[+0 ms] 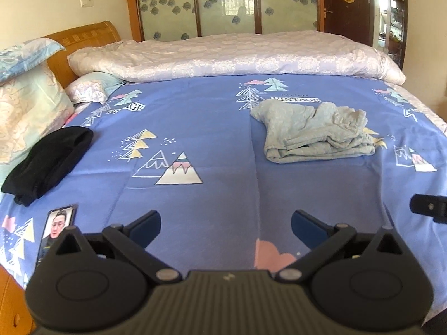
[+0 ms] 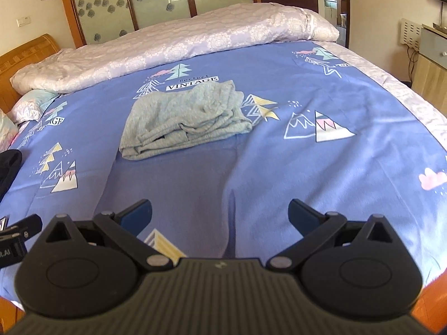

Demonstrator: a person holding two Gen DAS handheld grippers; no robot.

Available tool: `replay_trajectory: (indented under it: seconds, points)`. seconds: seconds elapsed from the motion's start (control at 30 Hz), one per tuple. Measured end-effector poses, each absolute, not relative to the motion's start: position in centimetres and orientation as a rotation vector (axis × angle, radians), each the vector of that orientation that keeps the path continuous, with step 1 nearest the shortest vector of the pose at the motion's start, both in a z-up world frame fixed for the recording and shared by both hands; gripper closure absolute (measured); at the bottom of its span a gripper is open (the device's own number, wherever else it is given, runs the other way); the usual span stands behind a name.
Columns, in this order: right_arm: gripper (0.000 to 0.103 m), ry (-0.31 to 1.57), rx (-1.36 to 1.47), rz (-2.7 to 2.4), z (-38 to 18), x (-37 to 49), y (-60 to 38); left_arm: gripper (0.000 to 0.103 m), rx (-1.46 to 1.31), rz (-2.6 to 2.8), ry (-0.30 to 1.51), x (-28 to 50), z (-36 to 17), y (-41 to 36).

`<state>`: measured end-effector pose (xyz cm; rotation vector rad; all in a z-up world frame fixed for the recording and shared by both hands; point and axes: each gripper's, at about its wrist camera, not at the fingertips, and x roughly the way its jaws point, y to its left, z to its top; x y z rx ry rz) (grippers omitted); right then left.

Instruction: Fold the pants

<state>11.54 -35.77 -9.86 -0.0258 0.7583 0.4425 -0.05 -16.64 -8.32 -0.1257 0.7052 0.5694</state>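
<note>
My left gripper (image 1: pixel 225 224) and right gripper (image 2: pixel 220 214) hang released over the near edge of the bed (image 2: pixel 279 167), grasping nothing. The folded grey pants (image 2: pixel 181 120) lie farther off mid-bed, well apart from both.

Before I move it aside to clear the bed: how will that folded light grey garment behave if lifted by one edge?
The folded light grey pants look like soft knit, so probably floppy and light. Their loose stacked layers would likely slide apart and unfold. On the blue sheet, pushing probably bunches them.

A home bedroom: bed (image 1: pixel 195 128), pillows (image 1: pixel 30 106), wardrobe (image 1: pixel 229 2).
</note>
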Motion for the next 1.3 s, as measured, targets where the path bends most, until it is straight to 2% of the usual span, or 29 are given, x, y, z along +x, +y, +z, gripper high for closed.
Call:
replay_trajectory:
  seconds: [0.47, 1.3]
  points:
    - [0.000, 0.723, -0.087, 0.452, -10.0, 10.1, -35.7, 0.000, -0.025, 0.661, 0.702, -0.3, -8.5, -17.4]
    - [0.000, 0.749, -0.133, 0.501, -10.6, 10.6, -34.8, 0.000, -0.045, 0.650, 0.804, 1.3, -10.4, -17.4]
